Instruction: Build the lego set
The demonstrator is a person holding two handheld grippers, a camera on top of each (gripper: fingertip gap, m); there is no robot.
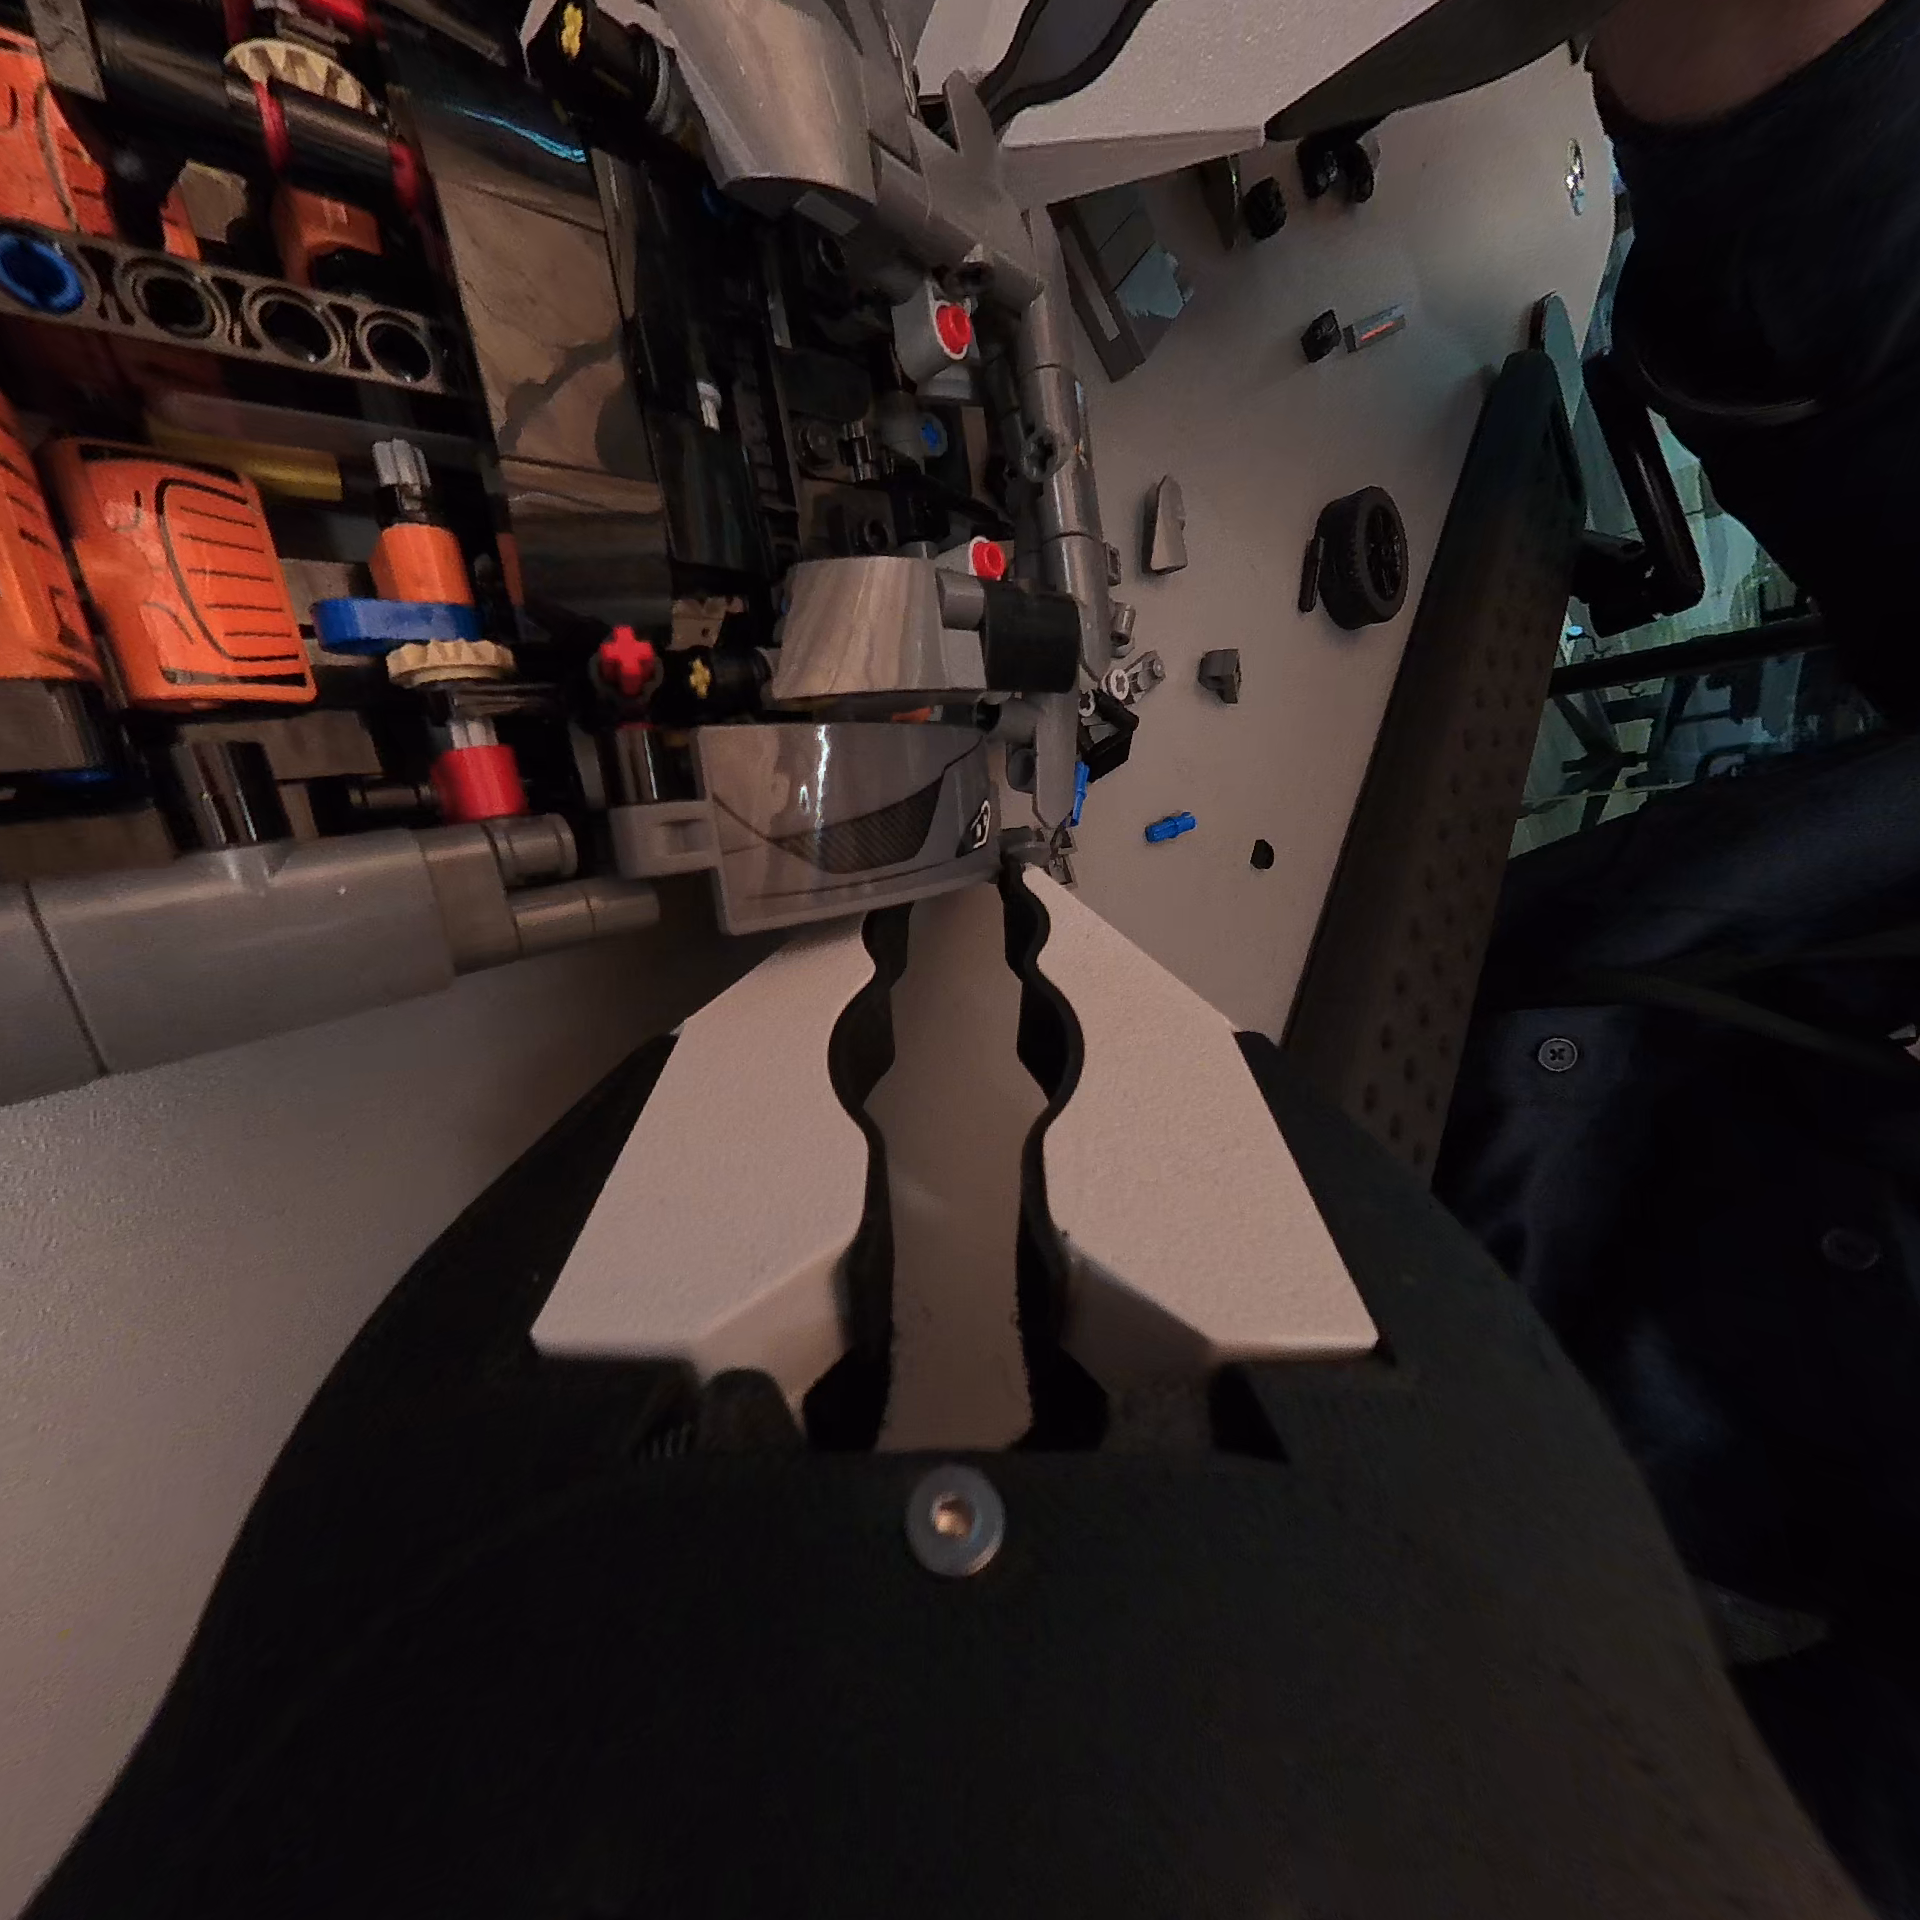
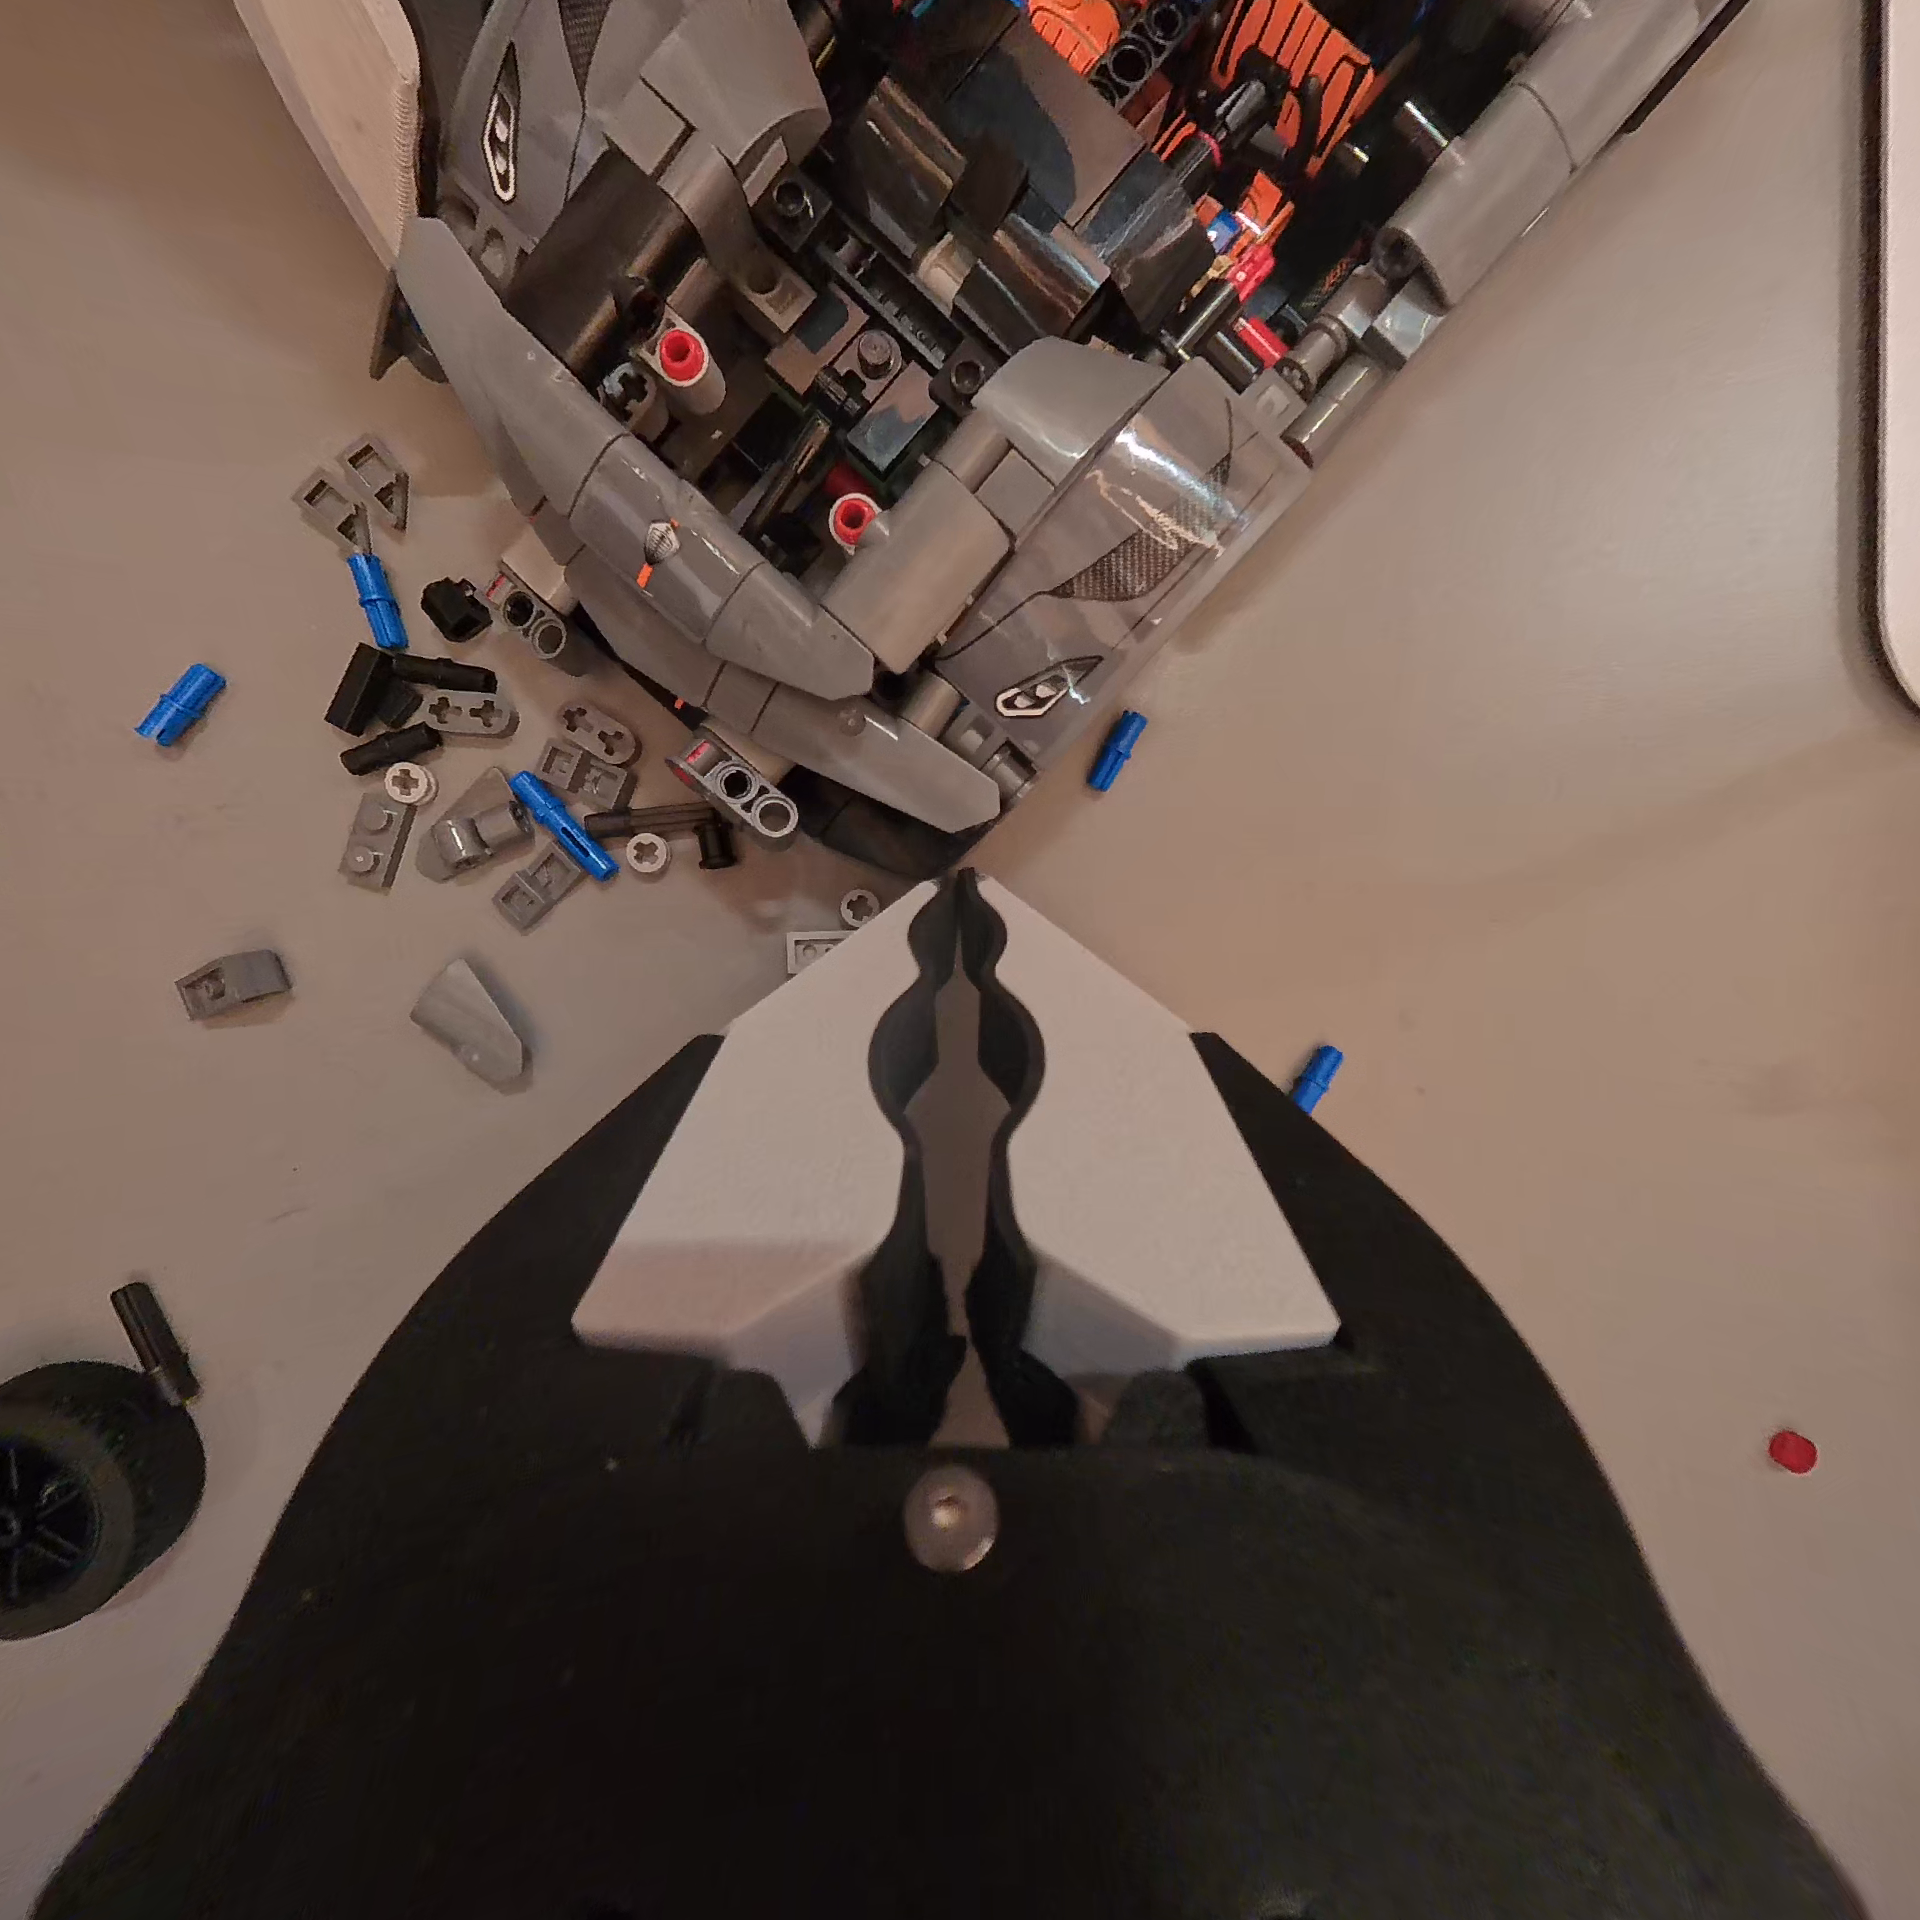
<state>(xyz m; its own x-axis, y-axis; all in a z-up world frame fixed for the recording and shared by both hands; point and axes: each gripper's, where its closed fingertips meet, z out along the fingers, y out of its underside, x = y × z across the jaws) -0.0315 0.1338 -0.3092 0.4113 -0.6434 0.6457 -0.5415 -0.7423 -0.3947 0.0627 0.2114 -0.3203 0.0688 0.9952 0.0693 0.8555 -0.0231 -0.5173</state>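
The lego car (image 2: 935,436), grey panels over black and orange parts, lies on the pale table (image 2: 1455,831). In the left wrist view the car (image 1: 852,821) fills the upper left. My left gripper (image 1: 948,896) is closed on the lower edge of its grey side panel. One of its white fingers (image 2: 343,114) shows beside the car at the top left of the right wrist view. My right gripper (image 2: 961,883) is shut and empty, tips together just in front of the car's nose.
Several loose grey, black and blue pieces (image 2: 499,769) lie left of the nose. Blue pins (image 2: 1117,748) (image 2: 1317,1075), a red stud (image 2: 1792,1452) and a black wheel (image 2: 62,1496) lie apart. Another wheel (image 1: 1361,556) and a person's dark sleeve (image 1: 1766,312) are at the right.
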